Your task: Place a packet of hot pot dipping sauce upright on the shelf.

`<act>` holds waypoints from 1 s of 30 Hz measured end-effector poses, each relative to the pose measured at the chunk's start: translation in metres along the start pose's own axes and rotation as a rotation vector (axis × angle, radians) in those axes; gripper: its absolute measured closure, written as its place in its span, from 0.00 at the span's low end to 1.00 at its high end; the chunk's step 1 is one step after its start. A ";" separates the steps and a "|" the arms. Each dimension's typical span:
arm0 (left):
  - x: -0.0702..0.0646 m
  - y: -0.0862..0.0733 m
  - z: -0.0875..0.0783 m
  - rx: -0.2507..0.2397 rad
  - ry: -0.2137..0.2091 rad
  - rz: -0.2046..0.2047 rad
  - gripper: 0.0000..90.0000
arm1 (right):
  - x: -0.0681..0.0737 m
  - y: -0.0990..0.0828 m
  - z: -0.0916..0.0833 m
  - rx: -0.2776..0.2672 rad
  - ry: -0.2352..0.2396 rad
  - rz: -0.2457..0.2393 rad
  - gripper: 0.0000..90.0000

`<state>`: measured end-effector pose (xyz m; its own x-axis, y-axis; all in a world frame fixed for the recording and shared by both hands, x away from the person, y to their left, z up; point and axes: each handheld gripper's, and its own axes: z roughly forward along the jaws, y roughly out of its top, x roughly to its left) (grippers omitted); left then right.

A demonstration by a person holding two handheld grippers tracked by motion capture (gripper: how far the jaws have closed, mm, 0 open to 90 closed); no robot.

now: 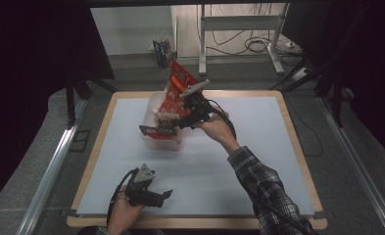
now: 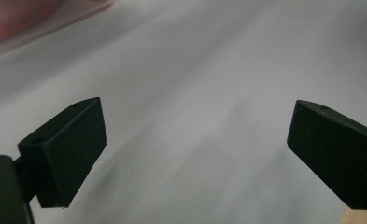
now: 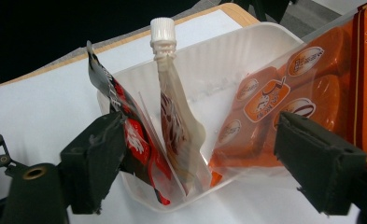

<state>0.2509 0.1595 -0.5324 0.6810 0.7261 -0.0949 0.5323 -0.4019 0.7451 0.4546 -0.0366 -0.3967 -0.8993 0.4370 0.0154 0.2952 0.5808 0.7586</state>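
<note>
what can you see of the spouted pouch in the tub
The spouted pouch is a slim, glossy, cream-coloured soft pack with brown print and a white ribbed screw cap on top. It stands nearly upright in the clear plastic tub, between a red-and-black packet and an orange snack bag. Its base is hidden behind the tub wall.

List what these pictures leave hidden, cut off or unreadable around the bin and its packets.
- Orange snack bag: right gripper view, top cut by the frame edge; print too blurred to read.
- Red packet: lower part behind the right tongs' jaw.
- Clear bin: high view, contents masked by the tongs and bag.
- Reddish blur: left gripper view, unfocused, unidentifiable.
</note>
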 end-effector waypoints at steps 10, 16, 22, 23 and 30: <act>-0.001 0.000 0.001 0.005 0.004 0.009 0.05 | 0.000 -0.006 -0.007 -0.012 0.013 0.001 0.11; -0.001 0.000 0.001 0.010 0.005 0.013 0.05 | 0.004 -0.010 -0.010 -0.002 0.016 -0.008 0.10; -0.002 0.000 0.002 0.015 0.006 0.017 0.05 | 0.008 -0.015 -0.011 0.014 0.009 -0.016 0.07; -0.002 0.000 0.002 0.016 0.005 0.018 0.05 | 0.009 -0.016 -0.011 0.012 0.009 -0.015 0.06; -0.002 0.000 0.002 0.013 0.006 0.019 0.05 | 0.012 -0.021 -0.015 0.003 0.010 -0.011 0.02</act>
<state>0.2504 0.1566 -0.5335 0.6877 0.7219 -0.0768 0.5262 -0.4228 0.7378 0.4329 -0.0537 -0.4027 -0.9056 0.4240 0.0137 0.2866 0.5876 0.7567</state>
